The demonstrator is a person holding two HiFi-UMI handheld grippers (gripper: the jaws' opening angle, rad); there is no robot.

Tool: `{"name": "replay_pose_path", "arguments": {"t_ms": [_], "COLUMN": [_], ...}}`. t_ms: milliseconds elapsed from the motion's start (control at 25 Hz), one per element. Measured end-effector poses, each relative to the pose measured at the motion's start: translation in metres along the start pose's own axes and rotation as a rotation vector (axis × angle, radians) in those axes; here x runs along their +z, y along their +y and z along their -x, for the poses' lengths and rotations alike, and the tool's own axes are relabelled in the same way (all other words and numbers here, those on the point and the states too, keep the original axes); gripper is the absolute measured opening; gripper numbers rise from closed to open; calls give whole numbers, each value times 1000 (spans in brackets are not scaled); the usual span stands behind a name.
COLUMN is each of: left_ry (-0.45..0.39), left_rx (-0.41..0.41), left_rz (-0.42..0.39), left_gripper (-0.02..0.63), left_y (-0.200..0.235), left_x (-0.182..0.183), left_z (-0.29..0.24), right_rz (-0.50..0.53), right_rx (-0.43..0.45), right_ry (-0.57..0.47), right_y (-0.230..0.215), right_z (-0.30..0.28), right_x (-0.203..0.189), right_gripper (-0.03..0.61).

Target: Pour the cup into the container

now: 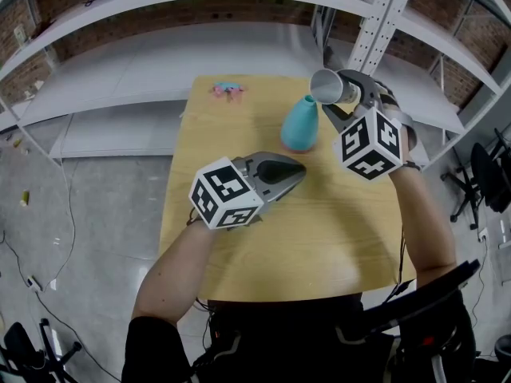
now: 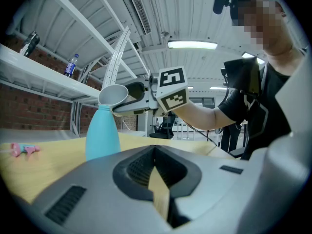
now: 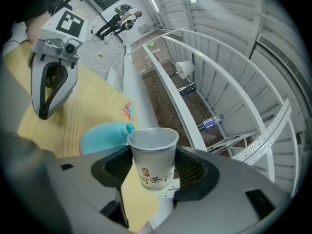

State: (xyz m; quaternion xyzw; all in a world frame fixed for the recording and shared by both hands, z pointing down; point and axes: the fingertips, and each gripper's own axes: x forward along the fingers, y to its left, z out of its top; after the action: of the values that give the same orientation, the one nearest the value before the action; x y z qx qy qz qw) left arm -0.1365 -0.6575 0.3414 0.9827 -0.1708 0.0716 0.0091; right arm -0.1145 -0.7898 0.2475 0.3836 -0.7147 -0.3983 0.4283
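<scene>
Yellow table: right gripper holds cup tilted over container (contents unclear).

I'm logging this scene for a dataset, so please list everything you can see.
table: one, light wood, below both grippers
container: one, turquoise, bottle-shaped, upright on the table's far part
cup: one, white paper with print, tipped at the container's mouth
small item: one, pink, near the table's far edge, too small to identify
shelving: white, behind the table
plastic bottle: one, clear with blue label, on a shelf
chair: at least one, black, on the floor at right
left gripper: one, grey, jaws together, empty
right gripper: one, grey, jaws closed on the cup
</scene>
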Motion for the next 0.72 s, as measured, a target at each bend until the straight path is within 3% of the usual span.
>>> {"name": "replay_pose_path", "arguments": {"t_ms": [280, 480, 720], "left_ry": [1, 1, 0], "left_rx": [-2, -2, 0], "left_rz": [-2, -2, -1], "left_gripper": [2, 2, 2], "left_y": [1, 1, 0], "left_x": [0, 0, 0], "left_z": [0, 2, 2], "right_rz": [-74, -228, -498], "right_rx": [12, 50, 110], "right_ry": [-24, -64, -128], "right_y": [1, 3, 0], "right_z": [0, 0, 5], "right_x": [-2, -8, -23], "right_gripper": [276, 276, 276]}}
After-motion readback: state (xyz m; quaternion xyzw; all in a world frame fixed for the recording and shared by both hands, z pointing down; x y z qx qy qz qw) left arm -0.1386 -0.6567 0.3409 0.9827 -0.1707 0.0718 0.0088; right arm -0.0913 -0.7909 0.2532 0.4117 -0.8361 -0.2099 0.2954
